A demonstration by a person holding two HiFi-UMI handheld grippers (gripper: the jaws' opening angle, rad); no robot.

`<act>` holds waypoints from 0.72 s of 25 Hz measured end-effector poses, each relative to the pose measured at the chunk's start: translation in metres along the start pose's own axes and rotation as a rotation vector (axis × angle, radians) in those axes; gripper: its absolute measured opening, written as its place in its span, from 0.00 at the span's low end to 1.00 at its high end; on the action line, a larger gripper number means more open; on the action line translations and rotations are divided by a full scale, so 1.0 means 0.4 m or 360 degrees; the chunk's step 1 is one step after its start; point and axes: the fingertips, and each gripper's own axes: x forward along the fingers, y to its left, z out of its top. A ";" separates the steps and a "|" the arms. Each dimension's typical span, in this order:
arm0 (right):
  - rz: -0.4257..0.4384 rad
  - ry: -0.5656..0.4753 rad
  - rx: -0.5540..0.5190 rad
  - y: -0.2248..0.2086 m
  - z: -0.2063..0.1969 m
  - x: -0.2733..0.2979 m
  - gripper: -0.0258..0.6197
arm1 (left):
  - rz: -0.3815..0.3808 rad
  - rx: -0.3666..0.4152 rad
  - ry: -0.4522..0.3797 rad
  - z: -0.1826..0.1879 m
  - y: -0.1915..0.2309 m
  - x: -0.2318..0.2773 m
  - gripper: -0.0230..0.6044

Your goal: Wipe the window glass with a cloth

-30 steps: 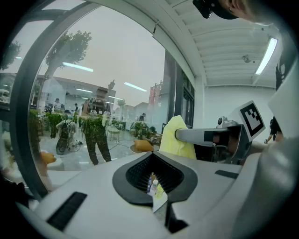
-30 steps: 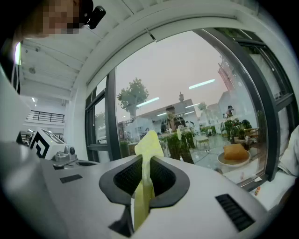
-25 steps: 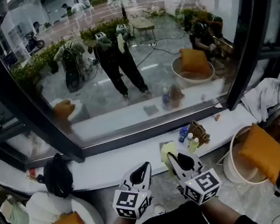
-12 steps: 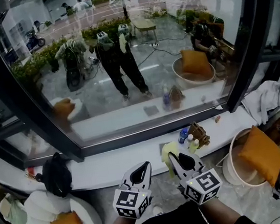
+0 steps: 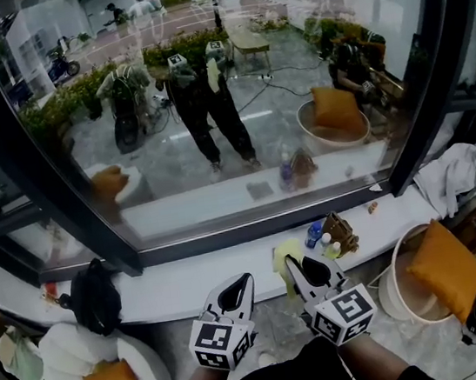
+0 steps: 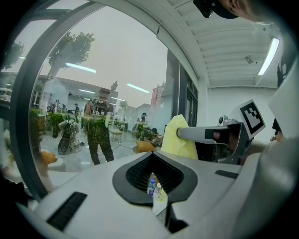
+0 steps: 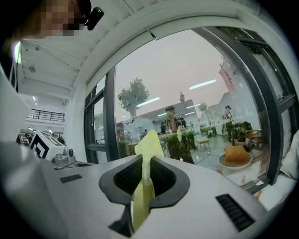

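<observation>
Cloth (image 7: 150, 140), pale yellow, is pinched between the fingers of the right gripper (image 5: 295, 265). In the right gripper view it runs up the seam between them and ends in a point above the tips. In the head view it shows as a yellow fold just left of that gripper, over the white window sill (image 5: 190, 284).

The left gripper (image 5: 242, 282) is held just beside the right one, at about the same height. Its fingers are drawn together with nothing between them.

Past both grippers, two small bottles (image 5: 314, 234) and a brown object (image 5: 340, 230) stand on the sill, and a black bag (image 5: 95, 297) lies further left on it. To the right, a round tub (image 5: 394, 279) on the floor holds an orange cushion (image 5: 442, 266).

Behind the sill rises the window glass (image 5: 209, 110) in its dark frame (image 5: 39, 182), well apart from the cloth.
</observation>
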 end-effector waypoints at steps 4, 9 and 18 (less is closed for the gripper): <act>0.0018 -0.0007 -0.0020 -0.039 0.015 0.032 0.12 | 0.0013 -0.0001 0.0009 0.007 0.006 0.044 0.05; 0.0086 -0.0051 -0.0029 -0.138 0.065 0.124 0.12 | 0.0088 0.0016 0.0023 0.035 0.037 0.150 0.05; 0.0282 -0.0068 -0.0063 -0.387 0.184 0.333 0.12 | 0.0313 -0.0006 -0.0003 0.144 0.104 0.428 0.05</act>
